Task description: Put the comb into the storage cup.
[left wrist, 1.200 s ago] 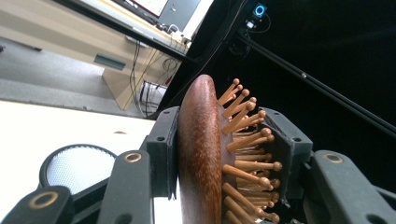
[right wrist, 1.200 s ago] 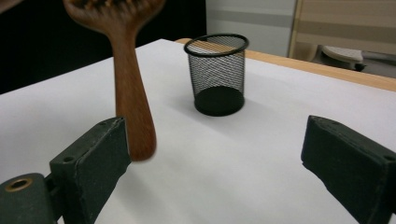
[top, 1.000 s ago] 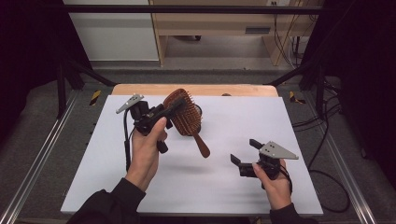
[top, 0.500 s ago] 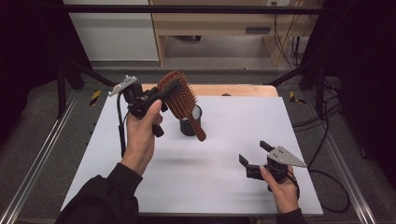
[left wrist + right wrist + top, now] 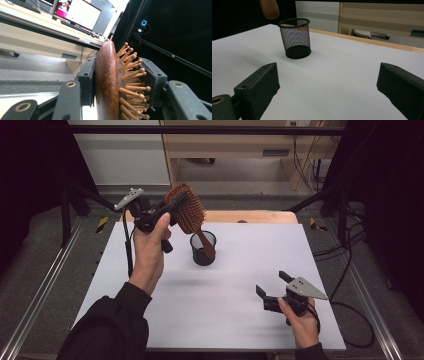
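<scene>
The left tool (image 5: 172, 210) grips the wooden hairbrush (image 5: 189, 215) by its head, raised above the table (image 5: 240, 320) near the far edge, its handle tip over the black mesh cup (image 5: 203, 249). Near the front right corner, the right tool (image 5: 272, 287) gapes wide, holding nothing.

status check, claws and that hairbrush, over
Left claw shut on hairbrush head, handle tip above mesh cup. Right claw open, low over table. Nothing in the way.
</scene>
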